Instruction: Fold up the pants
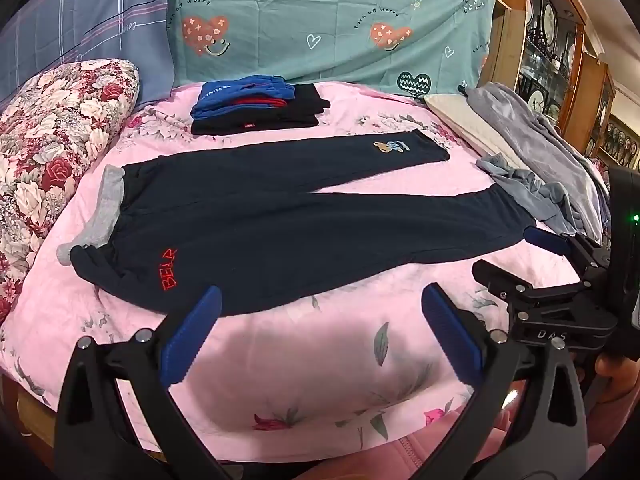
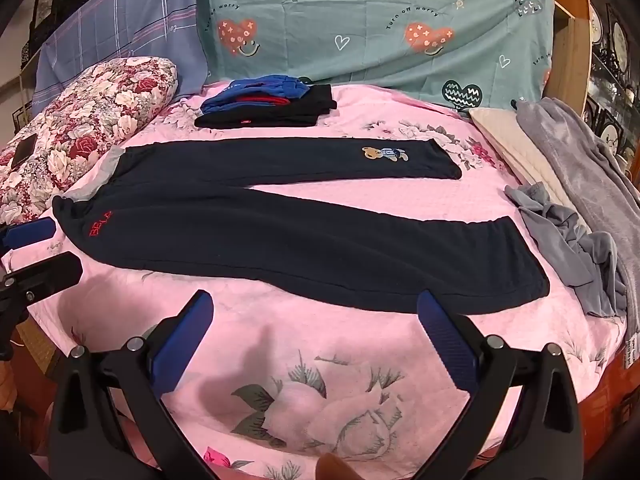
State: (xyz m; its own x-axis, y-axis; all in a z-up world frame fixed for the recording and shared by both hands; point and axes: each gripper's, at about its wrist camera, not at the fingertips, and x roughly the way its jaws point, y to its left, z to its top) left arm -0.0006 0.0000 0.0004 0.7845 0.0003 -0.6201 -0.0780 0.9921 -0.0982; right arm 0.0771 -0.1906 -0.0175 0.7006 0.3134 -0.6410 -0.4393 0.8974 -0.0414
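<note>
Navy pants [image 1: 288,224] lie flat and unfolded across the pink floral bedspread [image 1: 320,380], waistband at your left, legs splayed toward the right. Your left gripper [image 1: 318,334] and right gripper [image 2: 314,338] hover at the near edge, fingers spread wide, grasping nothing. Folded clothes stack [image 1: 256,108] sits behind the pants

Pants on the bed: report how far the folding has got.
Done: a folded stack sits at the back of the bed, and the navy pants are spread flat, legs apart. In hand: nothing; the left tongs and the right tongs are open, short of the cloth. Left: every fold of these pants, plus the grey heap at the right.
</note>
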